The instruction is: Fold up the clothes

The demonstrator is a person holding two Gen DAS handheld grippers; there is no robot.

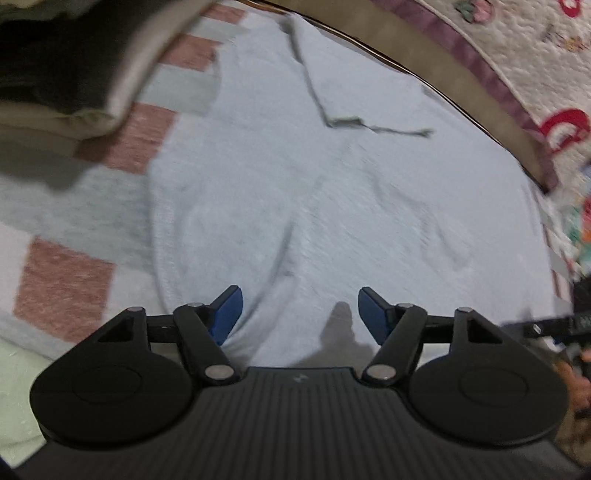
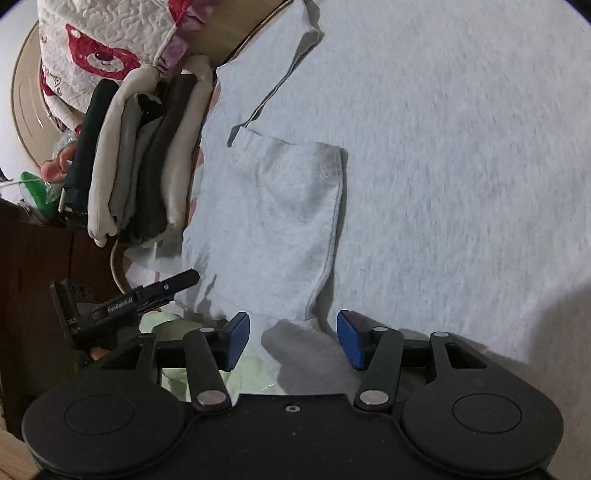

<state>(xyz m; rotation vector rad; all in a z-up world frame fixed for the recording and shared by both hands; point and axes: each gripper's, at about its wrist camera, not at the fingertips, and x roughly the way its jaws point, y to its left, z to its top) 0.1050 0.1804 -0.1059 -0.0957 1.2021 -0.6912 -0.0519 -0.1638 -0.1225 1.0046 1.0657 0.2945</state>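
1. Pale grey knit, soft and light: from the left wrist I see the garment (image 1: 332, 192) spread flat at twelve o'clock; my left gripper (image 1: 299, 314) is released, empty.
2. Right wrist: the folded sleeve (image 2: 288, 221) lies at twelve o'clock; my right gripper (image 2: 291, 338) gapes, pinching nothing. I'd take the hem.

A pale grey shirt (image 2: 280, 206) of soft, matt knit cloth lies on a checked cover (image 1: 62, 280) that looks like woven cotton. Folded clothes (image 2: 147, 155) sit beside a quilted, stitched blanket (image 2: 110, 33). The grippers' arms are matt black plastic with shiny metal rivets; the fingertips (image 2: 236, 339) blue, possibly rubber.
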